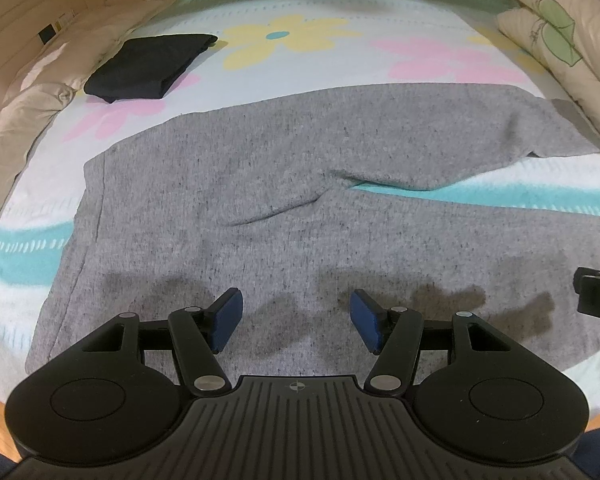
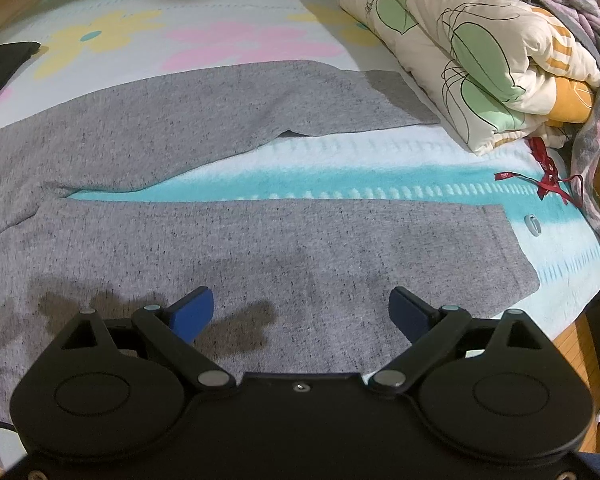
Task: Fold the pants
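Bedspread, fleecy with pastel flowers and teal stripes, carries flat heathered grey pants; left gripper and right gripper hover wide, empty.

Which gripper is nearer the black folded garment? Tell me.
Left. The left gripper hovers over the pants' waist end, nearer the black garment; the right gripper hovers over the leg, farther away.

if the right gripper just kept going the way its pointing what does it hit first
Most likely the near leg of the grey marled knit pants, spread flat on the flower-print blanket. The right gripper stands open and empty above that leg, angled down at it; nothing else lies between.
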`<state>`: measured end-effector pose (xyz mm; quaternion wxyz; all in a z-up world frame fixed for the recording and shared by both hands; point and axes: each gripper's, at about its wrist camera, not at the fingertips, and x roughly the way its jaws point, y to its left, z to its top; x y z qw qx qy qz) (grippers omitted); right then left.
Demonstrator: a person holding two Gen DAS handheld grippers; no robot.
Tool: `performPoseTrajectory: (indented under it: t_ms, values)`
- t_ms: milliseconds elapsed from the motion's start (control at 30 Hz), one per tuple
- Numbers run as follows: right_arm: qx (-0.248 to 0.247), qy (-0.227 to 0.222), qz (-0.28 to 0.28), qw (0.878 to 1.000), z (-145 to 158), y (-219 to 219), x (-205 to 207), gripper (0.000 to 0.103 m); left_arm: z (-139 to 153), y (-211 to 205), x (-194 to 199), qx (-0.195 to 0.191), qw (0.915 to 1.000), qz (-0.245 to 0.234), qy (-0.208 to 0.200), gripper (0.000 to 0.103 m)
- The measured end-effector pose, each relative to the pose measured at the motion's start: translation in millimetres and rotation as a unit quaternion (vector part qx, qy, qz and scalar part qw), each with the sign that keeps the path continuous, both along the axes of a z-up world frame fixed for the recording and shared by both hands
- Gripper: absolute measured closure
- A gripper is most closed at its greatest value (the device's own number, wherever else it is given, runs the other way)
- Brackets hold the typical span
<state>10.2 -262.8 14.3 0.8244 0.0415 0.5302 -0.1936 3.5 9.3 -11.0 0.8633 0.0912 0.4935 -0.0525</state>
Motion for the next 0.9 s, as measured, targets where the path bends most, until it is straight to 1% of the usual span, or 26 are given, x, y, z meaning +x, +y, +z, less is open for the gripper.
performPoseTrajectory:
  t_ms: [900]
  values:
    - [-0.002,0.010,0.011,1.000,-2.8,4.0,2.6,0.009,-2.6,-3.3,2.1,0.000,0.9999,0.004,0.013,0.045]
